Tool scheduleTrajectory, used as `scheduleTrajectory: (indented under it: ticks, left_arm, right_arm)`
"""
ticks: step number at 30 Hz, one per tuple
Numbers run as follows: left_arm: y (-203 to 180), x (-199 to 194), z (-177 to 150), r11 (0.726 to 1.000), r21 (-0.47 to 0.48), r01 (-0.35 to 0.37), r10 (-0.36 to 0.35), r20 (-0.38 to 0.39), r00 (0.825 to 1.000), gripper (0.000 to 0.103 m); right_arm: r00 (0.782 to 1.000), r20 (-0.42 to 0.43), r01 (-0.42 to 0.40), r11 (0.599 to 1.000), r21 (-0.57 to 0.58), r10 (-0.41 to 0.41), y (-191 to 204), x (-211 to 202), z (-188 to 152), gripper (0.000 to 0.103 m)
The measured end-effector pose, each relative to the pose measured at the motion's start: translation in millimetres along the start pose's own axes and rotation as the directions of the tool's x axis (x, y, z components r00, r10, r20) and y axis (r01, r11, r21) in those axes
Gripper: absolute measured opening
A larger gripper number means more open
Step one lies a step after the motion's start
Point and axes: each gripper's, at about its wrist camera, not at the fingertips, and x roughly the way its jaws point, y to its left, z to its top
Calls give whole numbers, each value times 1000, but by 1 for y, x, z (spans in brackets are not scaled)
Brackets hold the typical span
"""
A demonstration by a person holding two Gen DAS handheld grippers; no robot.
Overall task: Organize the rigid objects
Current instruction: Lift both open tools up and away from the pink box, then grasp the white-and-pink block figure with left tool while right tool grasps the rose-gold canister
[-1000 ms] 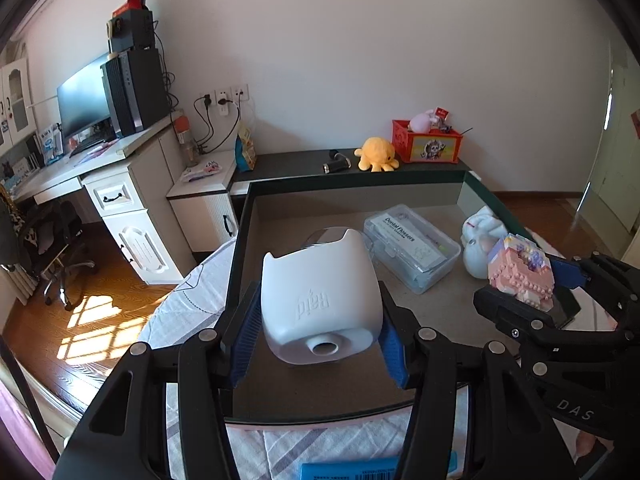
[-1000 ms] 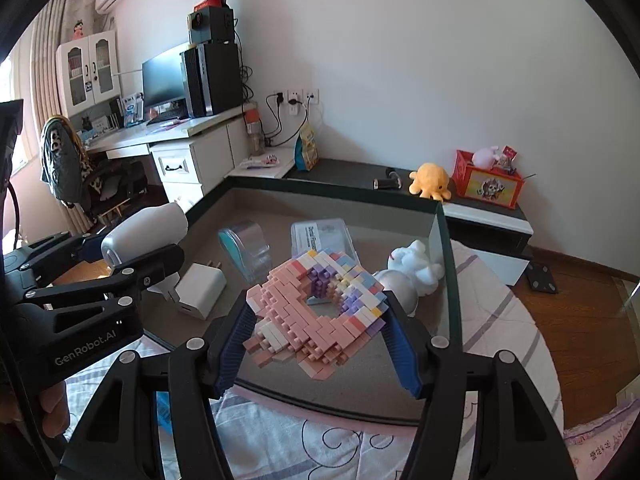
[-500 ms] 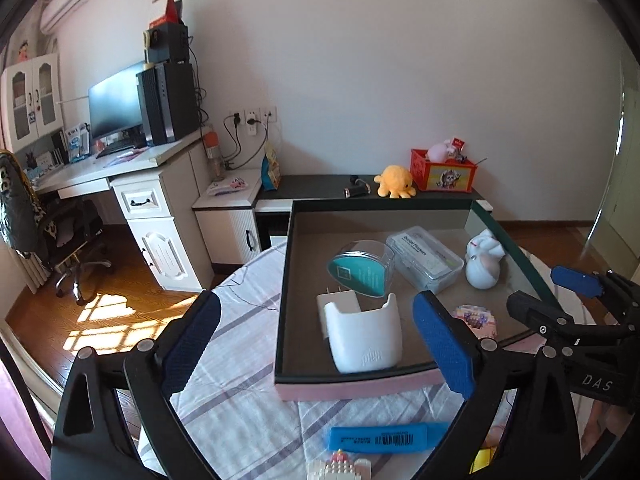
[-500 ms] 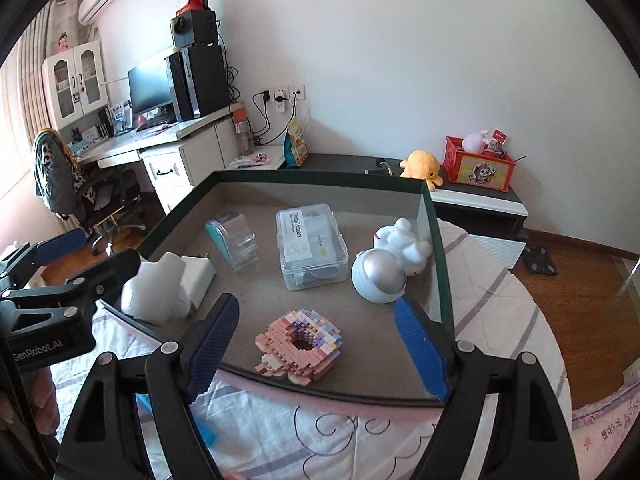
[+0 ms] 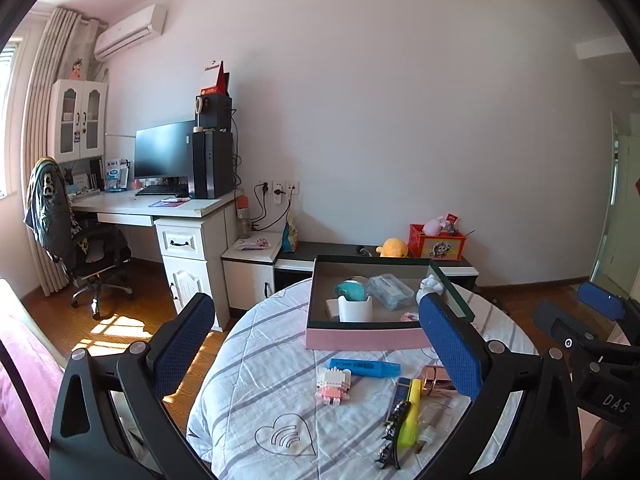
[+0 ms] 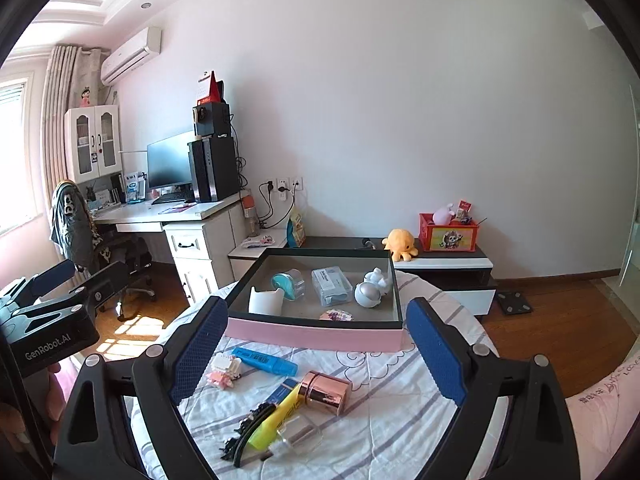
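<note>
Jaws on my left gripper point(image 5: 320, 344) and right gripper point(image 6: 316, 344) have just been opening; both gape empty near the box point(image 6: 312, 330).

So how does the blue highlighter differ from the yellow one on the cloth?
The blue highlighter lies apart from the pile, nearer the pink box; the yellow highlighter lies in it, against the black hair clip. The blue one shows a barcode label; the yellow shows none. Both lie flat.

This is a bedroom in a home. A computer screen point(image 5: 162, 148) is sitting on a white desk point(image 5: 160, 206) at the left, a yellow soft toy point(image 5: 394, 247) is resting by the wall, and an air conditioner point(image 5: 130, 32) is hanging at the upper left.
</note>
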Motion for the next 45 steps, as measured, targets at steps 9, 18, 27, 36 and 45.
scheduleTrajectory:
  ticks: [9, 18, 27, 36, 45]
  left_arm:
    - [-9, -76, 0, 999, 32, 14, -17, 74, 997, 103]
    - [-11, -113, 4, 999, 37, -3, -2, 139, 990, 103]
    - [-15, -115, 2, 999, 47, -8, 1, 146, 989, 103]
    - [-15, -87, -11, 997, 64, 43, -47, 62, 997, 103]
    - [-4, -19, -39, 998, 49, 42, -36, -127, 991, 103]
  right_arm:
    - [996, 92, 29, 998, -58, -24, 25, -74, -2, 92]
    - [990, 142, 35, 998, -55, -27, 31, -106, 0, 92]
    - [988, 150, 53, 997, -53, -44, 29, -113, -5, 92]
    - [995, 89, 49, 998, -34, -46, 17, -91, -17, 92]
    - [995, -47, 87, 996, 16, -86, -16, -40, -43, 92]
